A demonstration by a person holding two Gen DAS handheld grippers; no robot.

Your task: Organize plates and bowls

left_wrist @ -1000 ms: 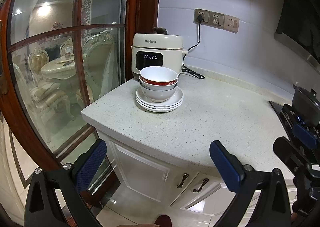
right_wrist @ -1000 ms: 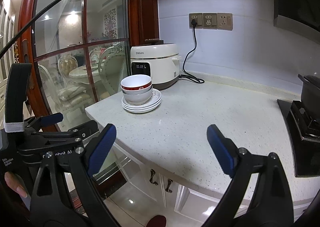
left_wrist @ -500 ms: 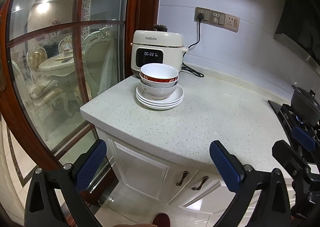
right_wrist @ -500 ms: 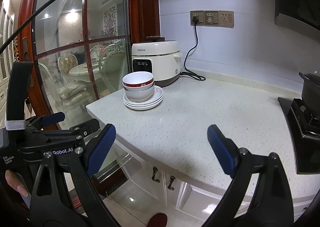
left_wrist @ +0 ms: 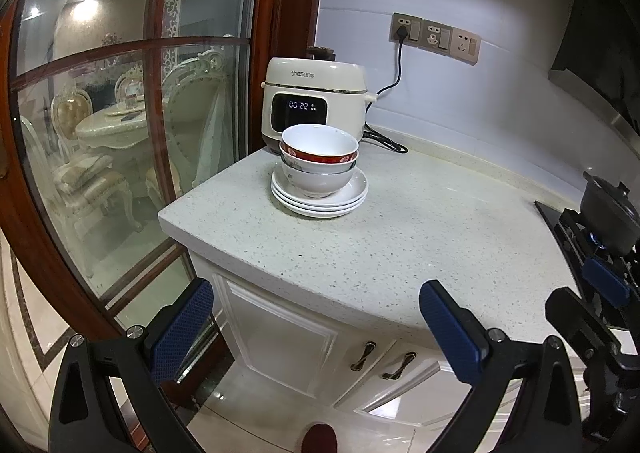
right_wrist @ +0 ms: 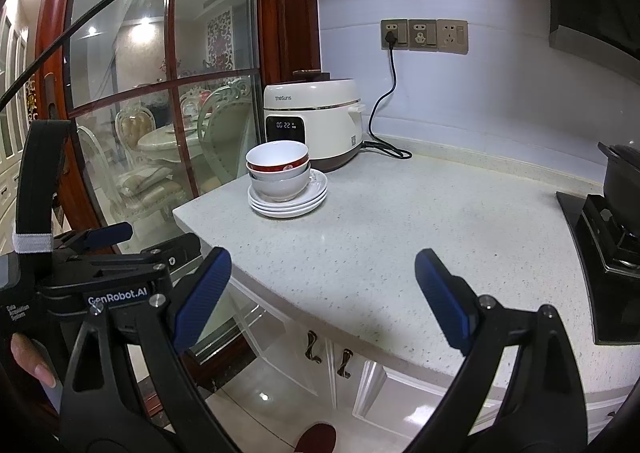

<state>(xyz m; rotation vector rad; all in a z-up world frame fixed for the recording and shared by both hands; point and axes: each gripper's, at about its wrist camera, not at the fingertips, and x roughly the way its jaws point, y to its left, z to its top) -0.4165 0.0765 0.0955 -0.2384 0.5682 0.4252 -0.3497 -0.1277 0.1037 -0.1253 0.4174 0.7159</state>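
Glass door (left_wrist: 132, 125) seen at left, dining room behind it. Left gripper (left_wrist: 316, 323) held off counter's front edge, fingers spread wide, nothing gripped. Bowls (left_wrist: 318, 159) nested, stacked on plates (left_wrist: 320, 199) at counter's (left_wrist: 420, 233) left rear corner, just in front of rice cooker (left_wrist: 314, 101). Right gripper (right_wrist: 322, 293) likewise wide apart, holding nothing, well short of stack. Stove (right_wrist: 608, 253) with black pot (right_wrist: 622, 177) seen at right.

1. Plates (left_wrist: 320, 202): plain white.
2. Top bowl (left_wrist: 319, 147): white inside, red band outside.
3. Bench (left_wrist: 420, 229): pale speckled stone.
4. Rice cooker (left_wrist: 314, 99): cream, black display.
5. Left hand-held gripper (left_wrist: 316, 327) pads (left_wrist: 182, 327): blue, textured.
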